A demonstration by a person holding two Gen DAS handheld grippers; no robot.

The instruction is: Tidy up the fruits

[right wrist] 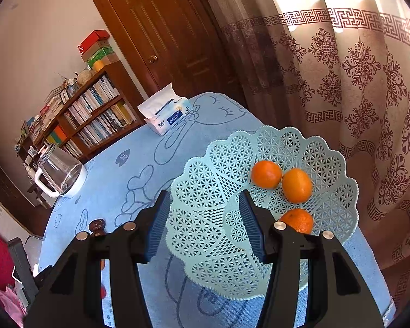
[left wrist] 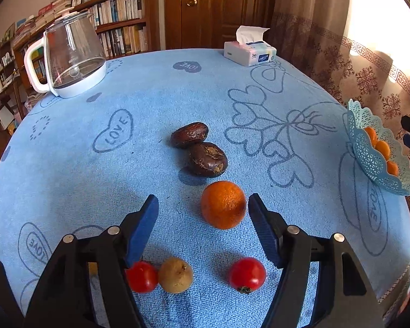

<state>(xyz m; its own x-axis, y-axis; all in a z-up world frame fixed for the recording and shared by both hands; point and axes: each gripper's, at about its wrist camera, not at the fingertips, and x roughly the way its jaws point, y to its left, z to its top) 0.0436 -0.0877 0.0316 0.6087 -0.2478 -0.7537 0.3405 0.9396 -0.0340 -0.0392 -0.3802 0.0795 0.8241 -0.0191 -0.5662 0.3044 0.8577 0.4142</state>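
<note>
Four round orange oranges: one on the bench [left wrist: 223, 205], three in the lacy light-blue plastic basket [right wrist: 266, 174] [right wrist: 297, 185] [right wrist: 299, 220]. Two dark brown wrinkly fruits [left wrist: 189, 134] [left wrist: 207, 159]. Two shiny red tomatoes [left wrist: 142, 276] [left wrist: 247, 274]. One small round tan fruit [left wrist: 175, 274]. One basket [right wrist: 205, 180].

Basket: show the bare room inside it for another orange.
The basket's left half is bare, bordered by its scalloped rim. The right side is crowded: three oranges cluster there, the nearest partly hidden behind the right hand-held gripper.

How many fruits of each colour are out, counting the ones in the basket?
Round orange fruits: 4, one on the blue cloth, three in the pale lattice basket
Small red fruits: 2
Dark brown wrinkled fruits: 2
Tan round fruit: 1
Total: 9
</note>
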